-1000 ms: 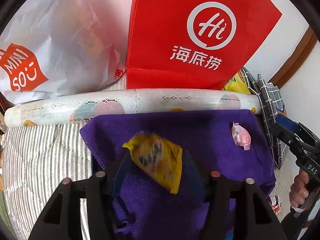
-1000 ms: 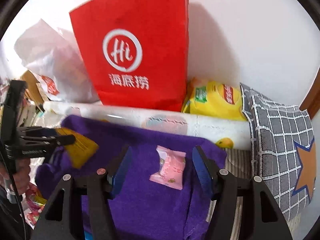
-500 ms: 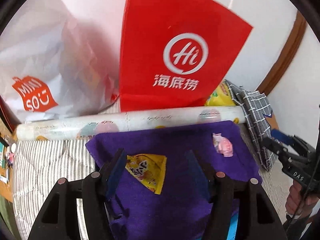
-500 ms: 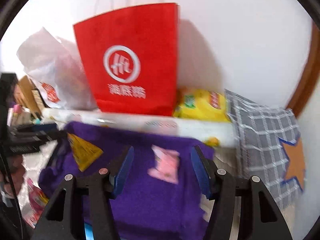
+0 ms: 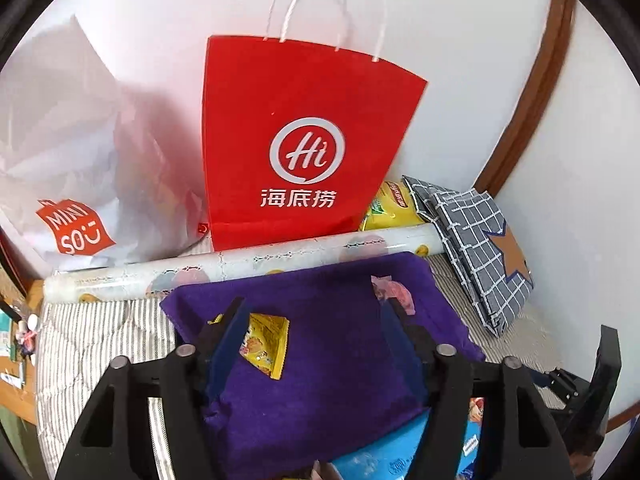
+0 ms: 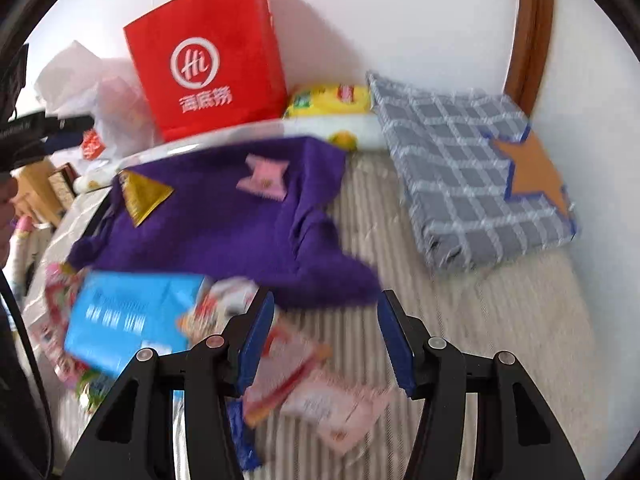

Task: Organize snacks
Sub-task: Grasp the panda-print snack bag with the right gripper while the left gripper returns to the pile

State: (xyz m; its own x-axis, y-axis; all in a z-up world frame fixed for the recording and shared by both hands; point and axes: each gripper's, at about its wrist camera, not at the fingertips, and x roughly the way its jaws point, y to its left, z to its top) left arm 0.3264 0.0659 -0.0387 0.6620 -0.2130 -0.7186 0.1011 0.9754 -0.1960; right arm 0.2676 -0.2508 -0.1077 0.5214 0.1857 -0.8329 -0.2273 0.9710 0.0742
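A purple cloth (image 5: 328, 344) is spread on the striped bedding. On it lie a yellow snack packet (image 5: 266, 344) and a pink packet (image 5: 390, 290), apart from each other. My left gripper (image 5: 312, 328) hovers above the cloth with its jaws opening. The yellow packet shows between its fingers but lies flat on the cloth, touched by neither pad. My right gripper (image 6: 326, 340) is open and empty over a loose pile of snacks: a blue packet (image 6: 128, 312), a pale pink packet (image 6: 340, 408) and red-and-white ones (image 6: 280, 360). The same yellow packet (image 6: 144, 196) and pink packet (image 6: 264, 178) lie further back in the right wrist view.
A red paper bag (image 5: 304, 152) and a white plastic bag (image 5: 72, 184) stand against the wall. A patterned roll (image 5: 240, 264) lies behind the cloth. A yellow pouch (image 6: 328, 100) and a folded checked cloth (image 6: 472, 176) sit at the right. Striped bedding (image 6: 460, 320) lies bare beside the pile.
The yellow packet came out of my left jaws and now rests on the purple cloth, and that gripper rose and drew back. My right gripper swung from over the pink packet to the snack pile.
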